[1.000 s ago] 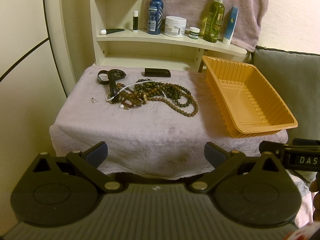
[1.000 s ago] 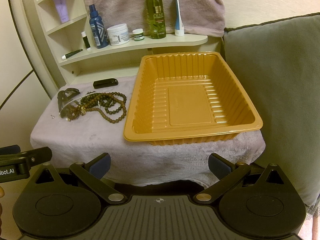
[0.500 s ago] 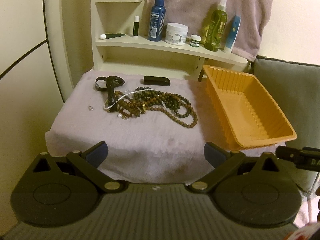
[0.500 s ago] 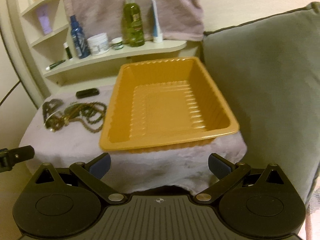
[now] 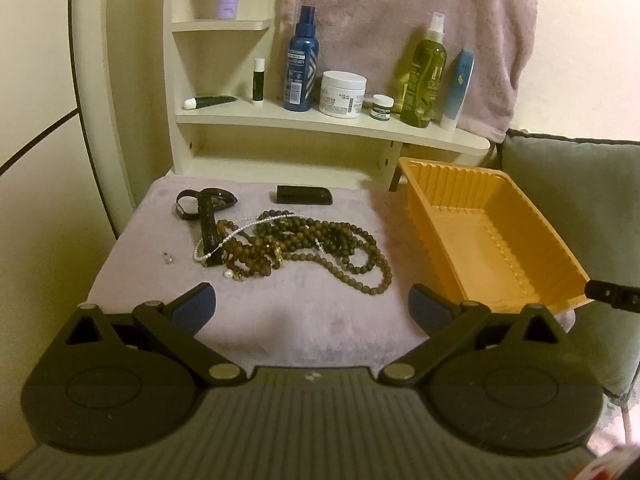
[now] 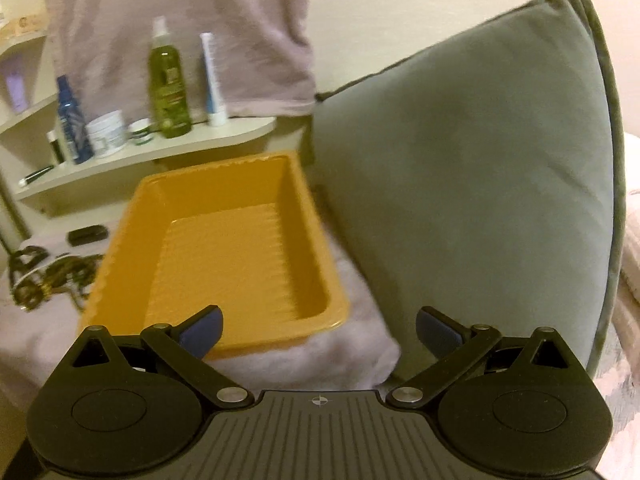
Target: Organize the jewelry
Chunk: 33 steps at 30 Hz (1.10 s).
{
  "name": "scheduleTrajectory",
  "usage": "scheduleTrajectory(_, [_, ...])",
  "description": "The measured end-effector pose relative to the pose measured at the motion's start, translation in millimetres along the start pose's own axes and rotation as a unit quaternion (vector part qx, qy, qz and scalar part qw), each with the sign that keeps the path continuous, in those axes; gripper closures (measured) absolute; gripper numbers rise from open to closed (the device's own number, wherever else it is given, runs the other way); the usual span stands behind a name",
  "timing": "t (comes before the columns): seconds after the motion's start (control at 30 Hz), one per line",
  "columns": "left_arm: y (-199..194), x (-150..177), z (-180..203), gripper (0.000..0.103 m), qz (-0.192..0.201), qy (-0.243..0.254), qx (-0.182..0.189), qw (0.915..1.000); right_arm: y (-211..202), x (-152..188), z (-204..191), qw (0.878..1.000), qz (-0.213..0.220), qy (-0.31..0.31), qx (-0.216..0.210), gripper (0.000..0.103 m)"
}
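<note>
A heap of brown bead necklaces (image 5: 320, 246) with a thin white pearl strand (image 5: 224, 240) lies on the lilac cloth-covered table (image 5: 312, 320). A black strap piece (image 5: 206, 210) and a small black case (image 5: 304, 194) lie behind it. A tiny clear stud (image 5: 168, 257) sits at the left. The empty orange tray (image 5: 488, 240) stands at the right; it also shows in the right wrist view (image 6: 224, 256). My left gripper (image 5: 312, 306) is open and empty, just short of the beads. My right gripper (image 6: 318, 330) is open and empty over the tray's near right corner.
A cream shelf (image 5: 332, 124) behind the table carries bottles, jars and tubes, with a towel (image 5: 408, 20) hung behind. A grey-green cushion (image 6: 472, 184) stands right of the tray. The beads (image 6: 52, 280) show blurred at the left of the right wrist view.
My left gripper has moved forward toward the beads. My right gripper has swung right, so the tray slid left in its view and the cushion fills more of it.
</note>
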<state>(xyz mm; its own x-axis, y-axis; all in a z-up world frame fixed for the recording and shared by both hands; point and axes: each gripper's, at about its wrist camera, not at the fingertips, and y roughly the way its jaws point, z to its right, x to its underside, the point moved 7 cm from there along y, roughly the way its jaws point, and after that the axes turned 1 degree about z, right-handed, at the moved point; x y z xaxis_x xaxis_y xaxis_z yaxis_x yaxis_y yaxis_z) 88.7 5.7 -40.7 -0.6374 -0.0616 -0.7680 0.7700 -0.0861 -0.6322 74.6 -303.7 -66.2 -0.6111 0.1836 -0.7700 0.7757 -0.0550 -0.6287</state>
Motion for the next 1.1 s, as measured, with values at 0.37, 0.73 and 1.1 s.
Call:
scheduleTrajectory(0.37, [19.2, -8.2, -1.1, 0.005, 0.0, -0.006, 0.011, 0.9999, 50.0, -5.4, 10.2, 0.999, 0.001, 0.004, -0.038, 0.04])
scheduleTrajectory(0.73, [40.0, -8.7, 7.5, 0.006, -0.006, -0.006, 0.034, 0.9994, 69.2, 3.7, 4.1, 0.998, -0.025, 0.016, -0.059, 0.063])
scheduleTrajectory(1.1, [46.1, -6.0, 1.6, 0.006, -0.009, -0.012, 0.024, 0.9996, 72.6, 1.5, 4.0, 0.997, -0.04, 0.025, -0.062, 0.088])
